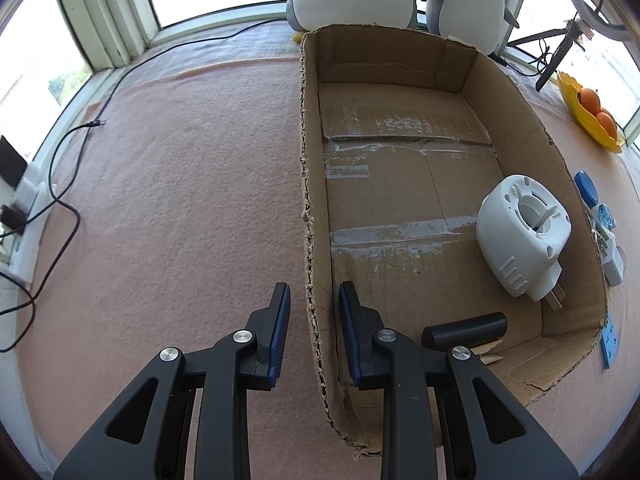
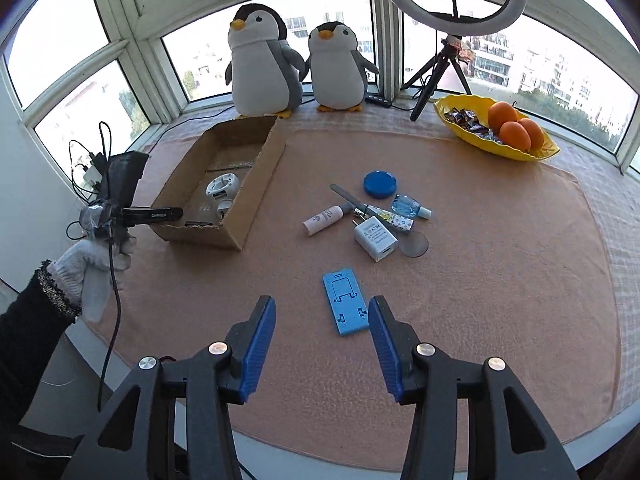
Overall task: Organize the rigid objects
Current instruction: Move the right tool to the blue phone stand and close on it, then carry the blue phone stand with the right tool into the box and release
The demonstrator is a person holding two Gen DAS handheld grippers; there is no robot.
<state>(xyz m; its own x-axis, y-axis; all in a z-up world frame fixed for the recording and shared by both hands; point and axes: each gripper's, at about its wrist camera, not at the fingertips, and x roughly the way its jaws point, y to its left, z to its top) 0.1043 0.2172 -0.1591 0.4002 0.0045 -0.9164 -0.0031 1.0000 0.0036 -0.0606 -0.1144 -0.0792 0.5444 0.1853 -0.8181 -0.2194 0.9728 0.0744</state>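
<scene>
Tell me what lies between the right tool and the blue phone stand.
Nothing but bare pink cloth: in the right wrist view the phone stand lies just beyond the open right tool, flat, untouched.

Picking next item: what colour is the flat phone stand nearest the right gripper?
Light blue phone stand, clearest in the right wrist view.

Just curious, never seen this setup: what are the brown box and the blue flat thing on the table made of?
The box looks like raw corrugated cardboard: matte brown, ragged fluted edges, tape strips inside. The blue phone stand seems moulded plastic: smooth, uniformly coloured, crisp cut-out tabs.
</scene>
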